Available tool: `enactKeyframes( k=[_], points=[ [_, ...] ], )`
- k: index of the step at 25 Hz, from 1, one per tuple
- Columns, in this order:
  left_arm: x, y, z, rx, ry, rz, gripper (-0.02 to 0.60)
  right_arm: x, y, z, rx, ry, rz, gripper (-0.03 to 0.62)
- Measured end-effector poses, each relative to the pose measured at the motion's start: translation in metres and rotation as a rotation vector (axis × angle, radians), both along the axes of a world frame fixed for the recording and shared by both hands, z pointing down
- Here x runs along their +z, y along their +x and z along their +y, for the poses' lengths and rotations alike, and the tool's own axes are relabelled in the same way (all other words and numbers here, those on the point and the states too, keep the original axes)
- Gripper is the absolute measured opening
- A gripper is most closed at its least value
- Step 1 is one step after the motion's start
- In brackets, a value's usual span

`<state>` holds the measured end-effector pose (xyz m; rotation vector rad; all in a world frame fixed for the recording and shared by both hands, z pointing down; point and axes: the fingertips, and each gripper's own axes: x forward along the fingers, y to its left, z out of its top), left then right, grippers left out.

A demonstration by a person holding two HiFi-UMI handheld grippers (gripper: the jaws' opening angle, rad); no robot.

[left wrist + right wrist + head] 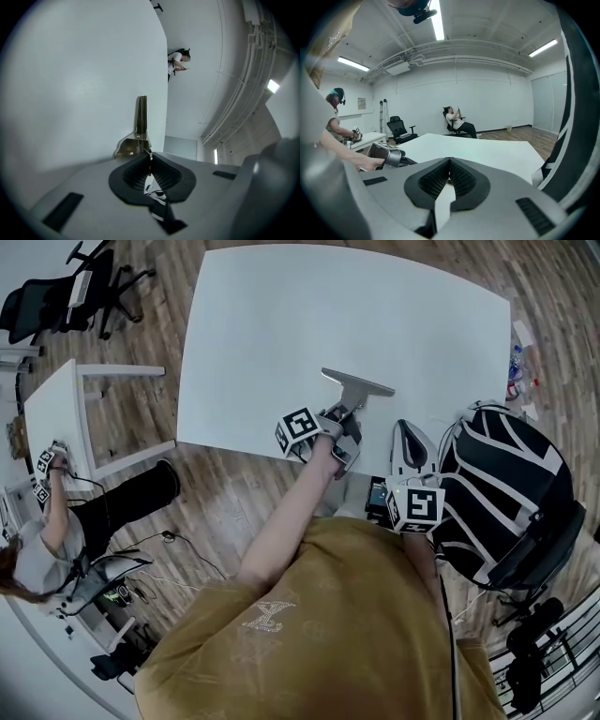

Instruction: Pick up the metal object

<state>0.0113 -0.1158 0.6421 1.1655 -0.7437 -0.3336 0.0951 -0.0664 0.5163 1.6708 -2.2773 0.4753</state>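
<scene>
Two tongs: left tongs (149, 158) and right tongs (450, 164), one in each of the person's hands, both by the counter's (309, 324) near edge.
State of left tongs: clenched on the metal piece (357, 383), with the pads pressed onto its thin stem from both sides.
State of right tongs: pinched together with nothing between them, held just off the counter's near edge and taking no part.
Metal piece: T-shaped, with the crossbar over the counter close to the near edge and the stem running back into the left tongs.
Contact with counter: I cannot tell whether the piece is resting on the counter or is already clear of it.
Step in hand: the grip looks made, so the lift itself seems to be what comes now.
Next move: a straight raise away from the counter with a steady wrist.
Watch for: the hold is on a narrow stem, so the heavier crossbar could swing or twist between the pads.
</scene>
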Motion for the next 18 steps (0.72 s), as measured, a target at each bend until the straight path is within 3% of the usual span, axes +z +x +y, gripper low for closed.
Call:
enactKeyframes(
  k=[18],
  points=[
    [-0.017,-0.007,0.016,0.024,0.056,-0.024,0.009,-0.013,-0.002,0.007,0.009,0.032,0.012,0.0]
  ],
)
